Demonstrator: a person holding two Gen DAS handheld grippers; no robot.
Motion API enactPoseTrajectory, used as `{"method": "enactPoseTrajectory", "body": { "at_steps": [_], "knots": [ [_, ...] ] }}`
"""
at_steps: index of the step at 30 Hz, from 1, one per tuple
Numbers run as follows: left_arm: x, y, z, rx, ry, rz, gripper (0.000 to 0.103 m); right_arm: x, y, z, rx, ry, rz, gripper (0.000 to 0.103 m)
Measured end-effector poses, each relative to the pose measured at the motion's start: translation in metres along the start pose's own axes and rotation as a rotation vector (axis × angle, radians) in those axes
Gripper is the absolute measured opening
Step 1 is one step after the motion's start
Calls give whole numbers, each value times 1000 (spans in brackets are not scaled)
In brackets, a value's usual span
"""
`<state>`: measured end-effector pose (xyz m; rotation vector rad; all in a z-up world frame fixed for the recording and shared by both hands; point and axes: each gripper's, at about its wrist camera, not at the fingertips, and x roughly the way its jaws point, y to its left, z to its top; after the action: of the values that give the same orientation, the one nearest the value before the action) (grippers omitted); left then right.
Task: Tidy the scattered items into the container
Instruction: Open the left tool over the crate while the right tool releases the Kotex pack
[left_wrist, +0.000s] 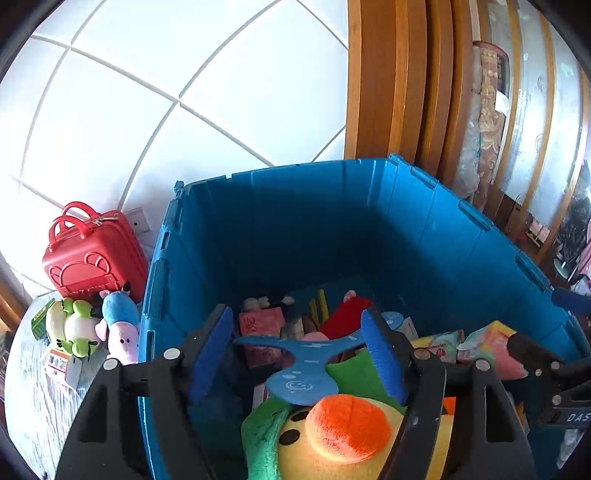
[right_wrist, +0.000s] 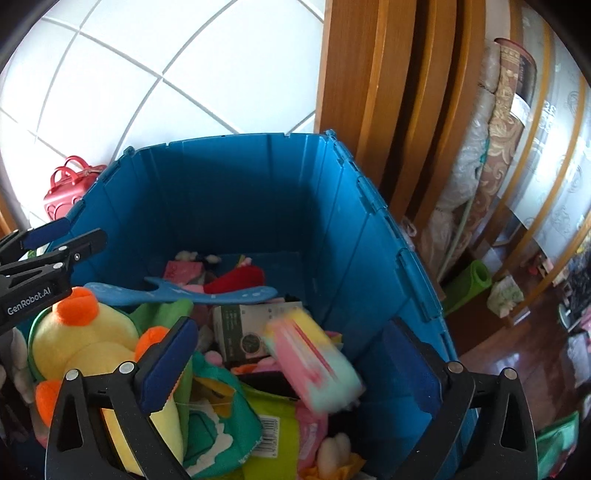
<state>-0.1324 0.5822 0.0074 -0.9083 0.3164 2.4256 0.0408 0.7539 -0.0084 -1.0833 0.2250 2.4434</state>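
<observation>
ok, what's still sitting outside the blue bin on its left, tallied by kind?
Plush toys: 2 (green-white plush, blue-pink plush)
Cases: 1 (red case)
Small packs: 2 (green box, labelled pack)
Total: 5

Rolled rugs beside wooden frame

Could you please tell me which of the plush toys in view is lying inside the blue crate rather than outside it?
The yellow duck plush with the orange beak lies in the blue crate; the green frog plush and blue-and-pink plush sit outside.
</observation>
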Motion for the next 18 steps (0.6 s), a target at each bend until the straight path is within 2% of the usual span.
{"method": "enactPoseTrajectory", "body": {
  "at_steps": [7, 11, 15, 18],
  "knots": [
    [0, -4, -1, 18, 1, -19, 72, 0, -2, 1, 8, -5, -2, 103],
    [-2, 3, 0, -1, 49, -57, 72, -2, -5, 1, 17, -15, 10, 103],
    [-29, 7, -3, 73, 54, -104, 72, -1, -8, -1, 31, 12, 89, 103],
    [-59, 21, -9, 100, 19, -97, 73, -5, -4, -5, 12, 21, 94, 103]
  ]
}}
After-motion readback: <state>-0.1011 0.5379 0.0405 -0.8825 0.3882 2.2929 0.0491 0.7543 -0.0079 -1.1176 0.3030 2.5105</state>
